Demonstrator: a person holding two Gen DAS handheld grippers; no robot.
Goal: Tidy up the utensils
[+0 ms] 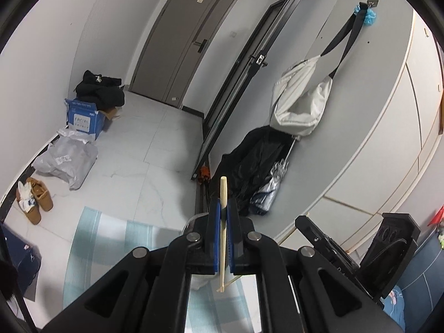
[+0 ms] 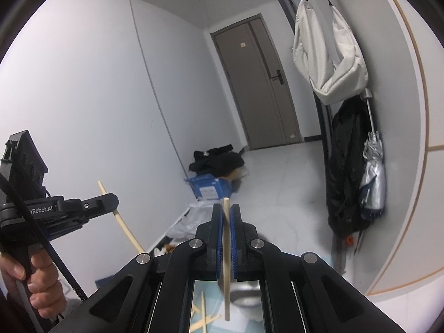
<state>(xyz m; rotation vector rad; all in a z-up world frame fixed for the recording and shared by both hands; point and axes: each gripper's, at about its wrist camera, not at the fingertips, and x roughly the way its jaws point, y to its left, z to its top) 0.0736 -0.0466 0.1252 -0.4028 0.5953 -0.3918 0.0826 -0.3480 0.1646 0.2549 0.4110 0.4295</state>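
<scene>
Both closed, left tool (image 1: 222, 211) pinching chopstick (image 1: 223, 194), right tool (image 2: 227, 216) pinching another chopstick (image 2: 227, 263)

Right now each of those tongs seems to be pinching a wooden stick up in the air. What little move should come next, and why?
Probably lower the right tongs toward the shiny metal cup below them. Their pale wooden chopstick is clamped upright with its lower end above the cup, so it looks ready to go in. The left tongs hold their own chopstick and can wait. More loose chopsticks lie beside the cup.
</scene>
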